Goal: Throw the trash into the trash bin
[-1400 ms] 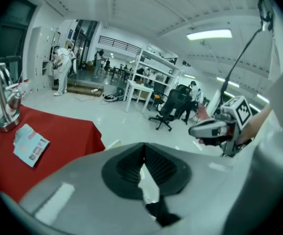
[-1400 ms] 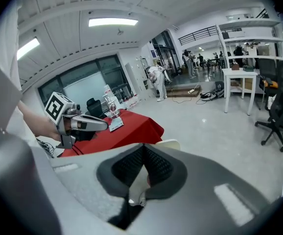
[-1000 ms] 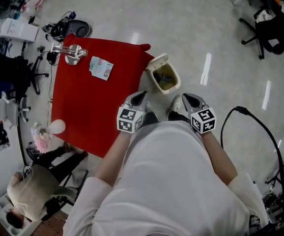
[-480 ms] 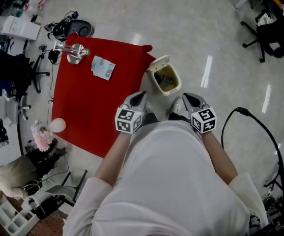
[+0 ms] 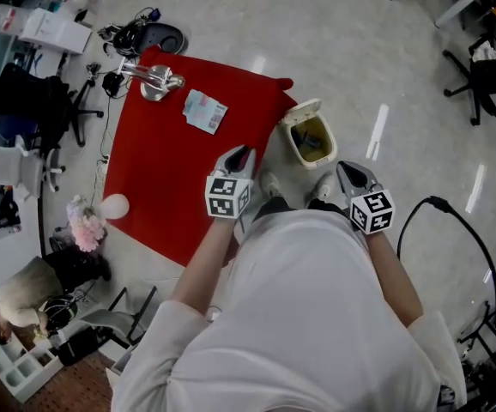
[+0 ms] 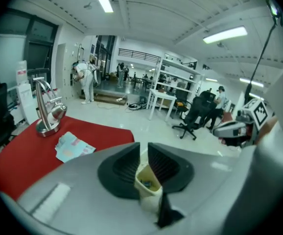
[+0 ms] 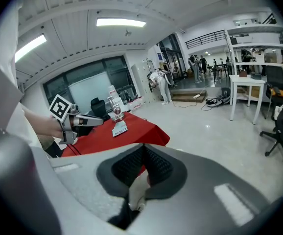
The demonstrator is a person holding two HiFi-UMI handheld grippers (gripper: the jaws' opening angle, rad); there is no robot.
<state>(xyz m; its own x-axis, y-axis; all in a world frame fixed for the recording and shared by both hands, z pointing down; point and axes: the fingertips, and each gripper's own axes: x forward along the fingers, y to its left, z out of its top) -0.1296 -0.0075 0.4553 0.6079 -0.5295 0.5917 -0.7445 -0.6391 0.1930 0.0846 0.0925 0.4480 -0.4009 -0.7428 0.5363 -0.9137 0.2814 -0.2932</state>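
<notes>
A: Entry one. Where is the trash?

B: A pale crumpled packet point(image 5: 205, 111) lies flat on the red surface point(image 5: 158, 170), close to the far edge. It is just beside the metal stand point(image 5: 155, 81) at the far left corner and well apart from both tools.

A: And the bin?

B: The small beige trash bin point(image 5: 310, 140) stands open on the floor point(image 5: 342, 33). It is just off the surface's right edge, near the far right corner. Something dark lies inside; I cannot tell what.

A: State of the left tongs?

B: The left tongs point(image 5: 243, 154) hover over the right edge of the surface, between packet and bin, pointing forward and down. The jaws have just been opening. A narrow slit stands between the pads, with nothing in it. In the left gripper view the bin shows through that slit, well beyond the tips.

A: Right side?

B: The right tongs point(image 5: 349, 168) hang over the floor on the bin's near side, apart from it. The pads are pressed together at the tips, pinching nothing.

A: Anything else to log?

B: A white round thing point(image 5: 113, 204) sits at the left edge, toward the near left corner. A person point(image 5: 25, 294) crouches on the floor beyond that corner. An office chair point(image 5: 492, 80) stands well off to the right.
</notes>
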